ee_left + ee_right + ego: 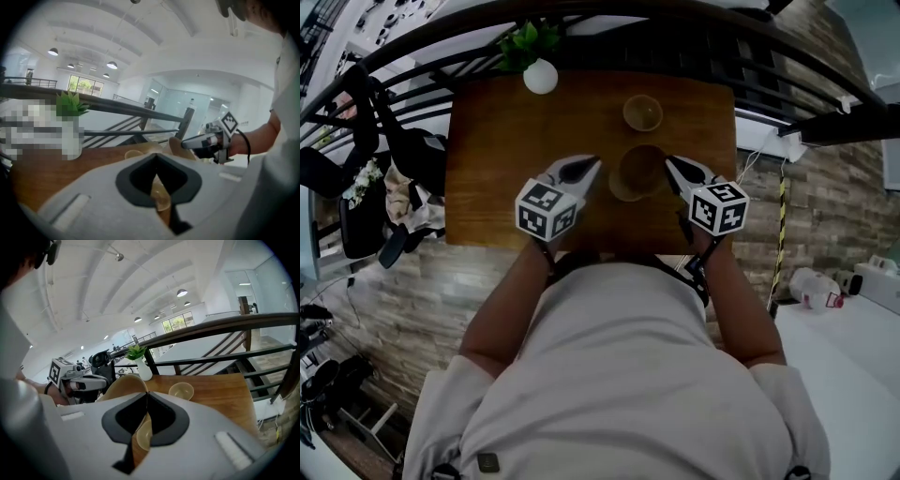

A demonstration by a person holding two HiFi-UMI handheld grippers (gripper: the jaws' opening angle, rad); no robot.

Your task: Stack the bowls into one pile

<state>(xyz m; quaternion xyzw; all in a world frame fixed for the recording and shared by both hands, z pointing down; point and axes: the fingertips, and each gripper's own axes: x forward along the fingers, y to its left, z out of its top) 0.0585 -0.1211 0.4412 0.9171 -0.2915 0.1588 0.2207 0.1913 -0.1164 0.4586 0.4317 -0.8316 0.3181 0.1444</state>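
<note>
The larger bowl (639,172) sits near the middle of the wooden table (492,141), just on the near side of the smaller bowl (643,112) and between the two tools. The left gripper (594,166) meets its left rim with the jaws drawn together, apparently pinching the thin wall. The right gripper (669,163) has its jaws closed on the right rim in the same way. The gripper views show the bowl tilted, but no view settles whether its base touches the table. The step in hand appears to be a two-handed carry or placement of this bowl, with the smaller bowl not yet nested. Hold both rim grips at equal height, so that the bowl levels out and does not twist between the jaws. Move both hands as one unit; any spread or squeeze across the bowl can pull a rim out of a grip. Seat the base flat on bare wood, clear of the smaller bowl and well clear of the potted plant (538,66) at the far left edge. Release both sides together. The smaller bowl probably belongs inside the larger one.
</note>
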